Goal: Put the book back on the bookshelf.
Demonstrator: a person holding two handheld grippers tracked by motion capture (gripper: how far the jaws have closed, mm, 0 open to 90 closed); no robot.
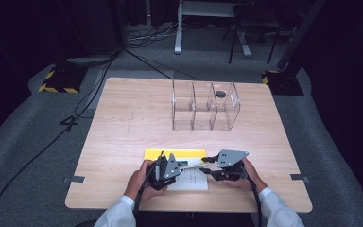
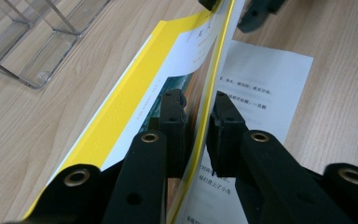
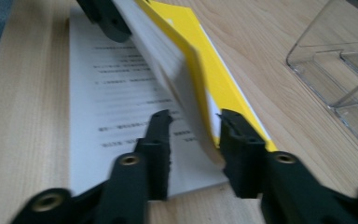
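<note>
Left gripper (image 1: 166,166), near the front edge of the table (image 1: 123,123): jaws clamped on the lifted cover (image 2: 208,100) of the yellow booklet (image 1: 175,155), both pads pressing on the sheet in the left gripper view. The booklet lies left of centre along the front edge, partly over a printed sheet (image 1: 191,179); its long axis runs left to right, parallel to that edge, with the spine on the far side. Right gripper (image 1: 211,166): jaws apart, straddling the raised cover's free end without pinching it. Judged progress: cover raised on edge, roughly upright, opening started but not finished; folding it flat remains. Clear organizer (image 1: 203,106) stands toward the back edge, untouched.
</note>
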